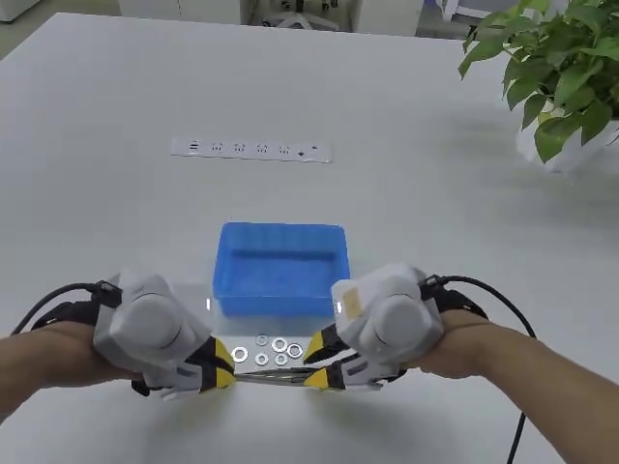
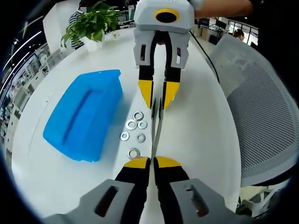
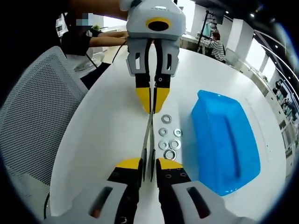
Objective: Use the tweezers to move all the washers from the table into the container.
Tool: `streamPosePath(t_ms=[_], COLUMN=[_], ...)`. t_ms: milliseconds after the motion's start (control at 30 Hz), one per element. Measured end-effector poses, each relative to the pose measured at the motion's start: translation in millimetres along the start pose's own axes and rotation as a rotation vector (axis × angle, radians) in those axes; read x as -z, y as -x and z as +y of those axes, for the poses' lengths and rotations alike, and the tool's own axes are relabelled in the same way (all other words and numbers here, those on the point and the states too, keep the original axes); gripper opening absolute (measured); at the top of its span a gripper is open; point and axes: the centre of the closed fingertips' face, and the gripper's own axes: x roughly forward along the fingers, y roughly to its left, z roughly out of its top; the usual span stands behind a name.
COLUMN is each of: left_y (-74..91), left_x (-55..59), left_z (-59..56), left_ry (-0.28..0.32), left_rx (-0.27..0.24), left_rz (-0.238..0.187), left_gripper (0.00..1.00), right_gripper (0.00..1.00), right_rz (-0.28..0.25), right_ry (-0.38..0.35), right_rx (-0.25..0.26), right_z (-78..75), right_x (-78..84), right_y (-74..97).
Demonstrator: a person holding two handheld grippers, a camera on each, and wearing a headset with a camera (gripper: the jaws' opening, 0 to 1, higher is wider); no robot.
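standing by the counter [image 1: 106,87], i see the tweezers [image 1: 279,378] held level between the two tools, low over the surface at the person's near edge. the left tool [image 1: 224,375] is pressed together on the narrow end. the right tool [image 1: 319,375] is pinching the other end, where the two thin arms show side by side in the right gripper view. the washers [image 1: 268,350], six as far as i can count, lie in a loose cluster on the counter just at 12 o'clock of the tweezers. the blue container [image 1: 280,269] sits right beyond them, again at 12 o'clock, with nothing in it that i can make out. a power strip [image 1: 251,149] lies further out at 12 and a potted plant [image 1: 556,68] stands at 2 o'clock. to my eye this is the opening step: settling the tweezers into a working grip, with no washer lifted yet. the next move probably calls for one tool to let go so the other carries the tweezers alone, tips angled down at the nearest washer and closing gently so the flat ring doesn't skid away.
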Motion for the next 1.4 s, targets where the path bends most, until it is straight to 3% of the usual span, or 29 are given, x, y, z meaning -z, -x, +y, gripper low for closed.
streamPosePath(t_ms=[367,1033,1400], left_y=[-4.3,-3.8,3.7], left_x=[3.6,3.5,-3.5], left_z=[-1.5,-2.9,-4.8], left_ry=[-0.014,-0.022,-0.030], left_rx=[0.006,0.005,0.000], left_rz=[0.021,0.010,0.007], left_gripper=[0.07,0.06,0.05], right_gripper=[0.13,0.12,0.13], right_rz=[0.017,0.023,0.018], right_ry=[-0.001,-0.001,-0.005], right_rx=[0.001,-0.002,-0.004], right_z=[-0.6,1.2,3.3], right_x=[3.4,4.4,4.9], right_y=[-5.3,-5.5,-4.3])
